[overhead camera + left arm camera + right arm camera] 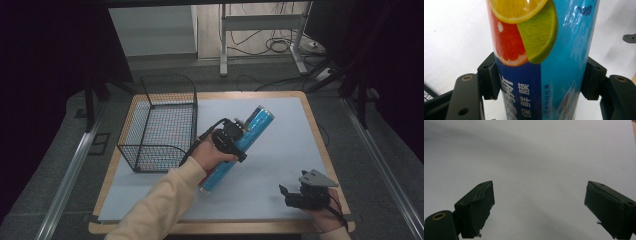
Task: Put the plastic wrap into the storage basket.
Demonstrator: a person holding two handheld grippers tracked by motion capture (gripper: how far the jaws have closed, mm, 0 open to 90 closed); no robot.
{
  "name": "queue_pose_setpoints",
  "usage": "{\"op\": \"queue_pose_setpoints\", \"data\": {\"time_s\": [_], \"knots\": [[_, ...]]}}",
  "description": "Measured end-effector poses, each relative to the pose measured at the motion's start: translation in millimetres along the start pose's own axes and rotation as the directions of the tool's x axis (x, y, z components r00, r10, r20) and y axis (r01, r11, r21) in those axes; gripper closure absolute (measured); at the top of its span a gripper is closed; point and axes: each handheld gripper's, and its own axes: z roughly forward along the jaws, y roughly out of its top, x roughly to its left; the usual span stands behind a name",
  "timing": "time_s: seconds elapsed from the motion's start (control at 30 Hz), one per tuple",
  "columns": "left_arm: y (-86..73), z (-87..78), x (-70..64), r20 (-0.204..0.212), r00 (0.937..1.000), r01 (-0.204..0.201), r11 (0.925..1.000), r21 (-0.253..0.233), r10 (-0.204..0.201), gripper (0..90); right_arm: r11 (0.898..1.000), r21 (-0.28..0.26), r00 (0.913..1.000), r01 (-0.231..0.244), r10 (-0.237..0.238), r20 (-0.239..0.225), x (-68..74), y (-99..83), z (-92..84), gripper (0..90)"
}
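A long blue tube [256, 121] printed with citrus slices lies diagonally over the pale mat [280, 150], its silver-capped end pointing to the far right. My left gripper [237, 136] is shut on the middle of it. In the left gripper view the tube [541, 45] stands between the two black pads [489, 75], which press on both of its sides. Whether the tube rests on the mat or is lifted, I cannot tell. My right gripper [286, 196] sits low at the near right of the mat. In its own view, the right gripper [539, 202] is open over bare mat.
A black wire basket [145, 135] stands on the left part of the table, just left of the tube and my left hand. The wooden table edge [320, 145] frames the mat. Desk legs and cables lie on the floor beyond.
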Motion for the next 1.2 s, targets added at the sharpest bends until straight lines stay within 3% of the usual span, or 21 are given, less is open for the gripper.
{"op": "queue_pose_setpoints", "data": {"time_s": [0.37, 1.2], "knots": [[11.3, -2.7, -1.3, -0.005, 0.9999, -0.013, 0.9999, -0.001, 0.013, 31.8, 1.0, -0.001, 1.0, -0.001, 0.001, 0.001, -0.7, -0.3, 0.1, 9.6], [42.0, -12.5, 11.1, -0.04, 0.9982, -0.045, 0.999, -0.003, 0.045, 31.9, 1.0, 0.007, 1.0, 0.003, -0.003, -0.004, -1.1, -1.0, 1.6, 9.6]]}}
